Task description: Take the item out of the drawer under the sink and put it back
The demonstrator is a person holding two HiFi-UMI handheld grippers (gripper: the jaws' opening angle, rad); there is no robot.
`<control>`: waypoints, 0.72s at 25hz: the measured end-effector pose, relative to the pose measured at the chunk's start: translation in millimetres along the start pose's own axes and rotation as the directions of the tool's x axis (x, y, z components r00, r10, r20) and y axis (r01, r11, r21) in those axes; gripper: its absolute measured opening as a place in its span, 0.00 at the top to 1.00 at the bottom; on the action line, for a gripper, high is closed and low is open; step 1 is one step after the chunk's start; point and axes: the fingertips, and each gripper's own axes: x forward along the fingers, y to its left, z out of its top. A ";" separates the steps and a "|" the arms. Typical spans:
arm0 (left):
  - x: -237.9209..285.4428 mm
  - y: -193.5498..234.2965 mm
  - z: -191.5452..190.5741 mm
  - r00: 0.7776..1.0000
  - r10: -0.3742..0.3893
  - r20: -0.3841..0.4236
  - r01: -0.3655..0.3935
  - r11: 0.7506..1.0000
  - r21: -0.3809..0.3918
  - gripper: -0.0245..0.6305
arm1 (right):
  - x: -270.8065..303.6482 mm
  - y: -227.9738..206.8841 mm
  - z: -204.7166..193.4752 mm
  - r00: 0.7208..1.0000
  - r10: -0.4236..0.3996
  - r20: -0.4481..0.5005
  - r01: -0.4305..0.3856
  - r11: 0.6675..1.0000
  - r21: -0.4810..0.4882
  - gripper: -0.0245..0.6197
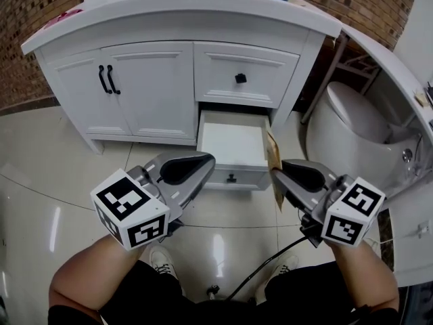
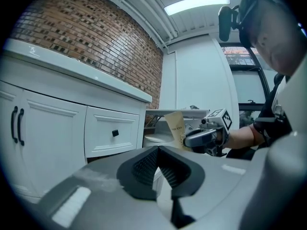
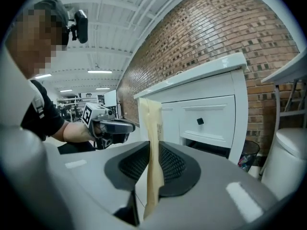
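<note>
The right tongs (image 3: 153, 169) clamp a tan paper envelope (image 3: 151, 123) upright (thin, held edge-on), just outside the open white drawer (image 1: 233, 141); the left tongs (image 2: 158, 169) hover nearby, closed on nothing.

1. Left grey two-jaw gripper (image 1: 205, 160) with black ribbed pads (image 2: 144, 166): jaws together, nothing between them, nose pointing forward and down.
2. Right grey two-jaw gripper (image 1: 279, 170): jaws clamped on a thin tan paper packet (image 3: 152, 128) (held upright, edge-on).
3. Bare left forearm (image 1: 84, 273) and bare right forearm (image 1: 369, 273): extended forward side by side, with the grippers near level and apart.
</note>
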 end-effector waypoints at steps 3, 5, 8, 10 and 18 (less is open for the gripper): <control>-0.9 0.2 4.3 1.000 0.006 0.018 -0.006 1.000 0.002 0.95 | -2.5 0.5 -3.6 1.000 -0.009 -0.018 0.009 1.000 -0.027 0.86; -1.2 -1.1 5.5 1.000 0.005 0.023 -0.006 1.000 0.005 0.95 | -3.0 0.7 -6.0 1.000 -0.005 -0.024 0.005 1.000 -0.023 0.86; -0.7 -1.2 4.8 1.000 0.001 0.020 -0.001 1.000 0.004 0.95 | -0.4 1.9 -9.1 0.999 0.001 -0.033 -0.002 1.000 -0.018 0.86; -0.4 -0.4 4.8 1.000 0.000 0.023 0.000 1.000 0.003 0.95 | 1.2 3.2 -10.8 0.999 0.005 -0.037 -0.006 1.000 -0.020 0.86; 0.1 -4.2 5.2 1.000 -0.017 0.014 0.017 1.000 0.013 0.95 | 2.8 3.6 -13.9 0.999 0.016 -0.049 -0.017 1.000 -0.013 0.86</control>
